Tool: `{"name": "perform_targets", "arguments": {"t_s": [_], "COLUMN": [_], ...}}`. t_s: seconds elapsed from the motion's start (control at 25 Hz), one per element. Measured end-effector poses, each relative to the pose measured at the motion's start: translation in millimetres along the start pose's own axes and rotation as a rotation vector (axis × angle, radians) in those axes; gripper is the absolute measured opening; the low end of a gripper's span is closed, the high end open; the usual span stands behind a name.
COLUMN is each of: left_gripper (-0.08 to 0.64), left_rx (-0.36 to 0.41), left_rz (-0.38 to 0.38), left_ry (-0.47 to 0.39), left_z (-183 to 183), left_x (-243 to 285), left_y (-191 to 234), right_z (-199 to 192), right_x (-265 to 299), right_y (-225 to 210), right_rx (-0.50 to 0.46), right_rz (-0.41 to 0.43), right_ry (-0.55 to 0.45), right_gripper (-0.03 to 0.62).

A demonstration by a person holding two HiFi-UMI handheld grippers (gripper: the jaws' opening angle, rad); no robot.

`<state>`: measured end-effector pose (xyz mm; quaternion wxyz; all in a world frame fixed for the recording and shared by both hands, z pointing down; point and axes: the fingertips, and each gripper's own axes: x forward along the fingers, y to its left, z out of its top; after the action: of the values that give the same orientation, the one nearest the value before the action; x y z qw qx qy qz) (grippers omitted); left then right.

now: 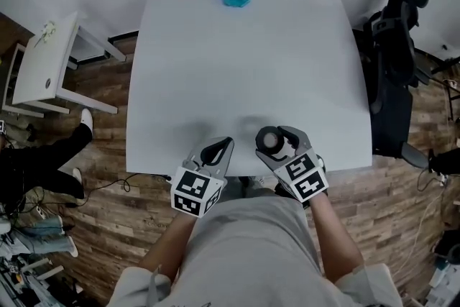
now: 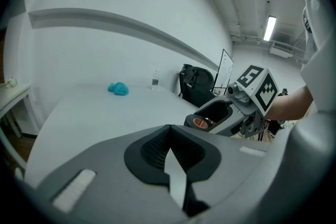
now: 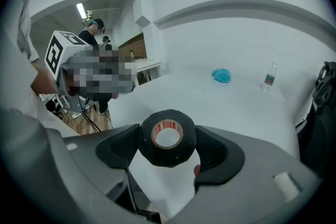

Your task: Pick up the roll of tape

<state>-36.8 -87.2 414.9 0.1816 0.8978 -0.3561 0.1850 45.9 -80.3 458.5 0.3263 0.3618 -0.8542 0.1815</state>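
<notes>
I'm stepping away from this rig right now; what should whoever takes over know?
The right tool is shut on the roll of tape, pads on its outer sides.
The left tool is shut and empty, beside the right one.
The tape is above the near edge of the table and looks clear of the surface.
Done: tape grasped and apparently lifted.
Left: probably only to hold the grip steady.

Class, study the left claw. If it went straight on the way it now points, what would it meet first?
The left claw would probably meet bare table top first, short of the blue clump; depth is unclear.
</notes>
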Motion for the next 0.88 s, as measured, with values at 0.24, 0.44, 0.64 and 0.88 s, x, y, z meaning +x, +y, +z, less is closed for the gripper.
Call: {"name": "perform_targets", "arguments": {"t_s": [0.24, 0.44, 0.64, 0.88], "left_gripper": [0.018, 0.018, 0.018, 0.018], "left_rx": [0.008, 0.016, 0.023, 0.027], "left_rz": [0.004, 0.011, 0.018, 0.000], "left_ry": [-0.010, -0.012, -0.029, -0.027], "left_z": [7, 9, 15, 15], "left_x": [-3, -5, -6, -3], "left_y": [1, 4, 5, 0], "right_z": [11, 14, 14, 24], "right_x": [-7, -9, -6, -7], "right_y": [-1, 9, 14, 16], "right_rx": [0.006, 0.007, -0.015, -0.029], "right_rz": [-0.012, 0.003, 0.008, 0.009], "right_ry": [-0.029, -0.037, -0.032, -0.048], "right_gripper": [0.339, 0.339, 0.339, 0.337]}}
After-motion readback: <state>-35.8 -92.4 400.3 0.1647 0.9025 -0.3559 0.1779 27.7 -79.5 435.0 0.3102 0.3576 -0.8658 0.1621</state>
